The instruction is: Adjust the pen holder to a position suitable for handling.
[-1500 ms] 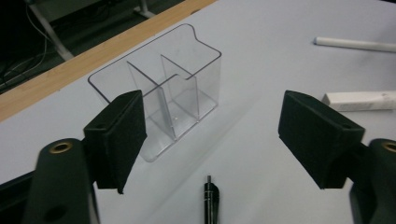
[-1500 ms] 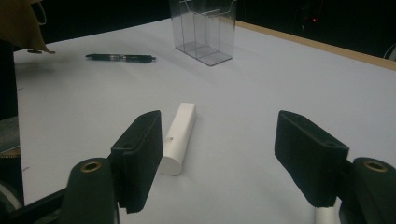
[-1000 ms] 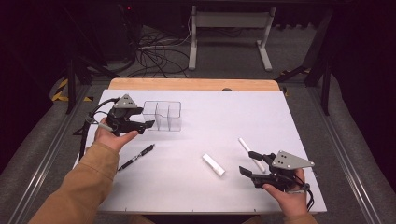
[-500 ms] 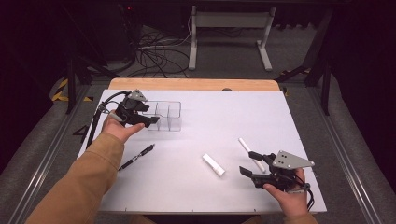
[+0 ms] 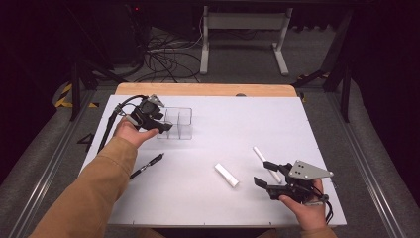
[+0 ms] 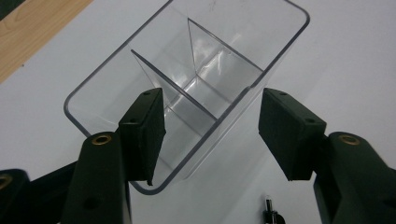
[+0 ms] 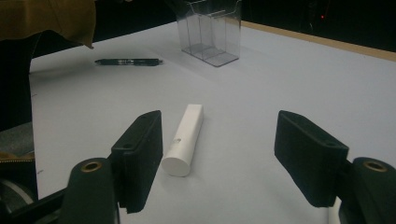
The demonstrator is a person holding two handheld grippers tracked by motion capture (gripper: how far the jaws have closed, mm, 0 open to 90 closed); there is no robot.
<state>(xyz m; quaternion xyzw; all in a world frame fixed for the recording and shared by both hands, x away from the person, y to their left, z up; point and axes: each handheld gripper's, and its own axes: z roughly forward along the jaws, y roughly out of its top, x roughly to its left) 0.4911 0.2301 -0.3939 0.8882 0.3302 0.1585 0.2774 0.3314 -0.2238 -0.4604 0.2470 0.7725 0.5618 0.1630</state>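
Note:
A clear plastic organizer box [image 5: 177,123] with inner dividers stands at the far left of the white table. My left gripper [image 5: 157,125] is at its left end. In the left gripper view [image 6: 215,135] the box's near long wall [image 6: 224,121] runs between the jaws; one pad [image 6: 144,133] is over the inside, the other outside, a gap left on the outer side. These jaws have just been closing. My right gripper [image 5: 262,172] rests open near the front right. A short white cylinder [image 7: 183,140] lies on the table between its jaws, untouched.
A black pen [image 5: 147,166] lies in front of the box, beside my left sleeve. A thin white stick [image 5: 261,156] lies just beyond the right gripper. A wooden strip [image 5: 208,89] edges the table's far side, with cables on the floor behind.
My left hand has moved right onto the end of the clear box and its jaws have narrowed around the box wall. The right gripper has stayed put.

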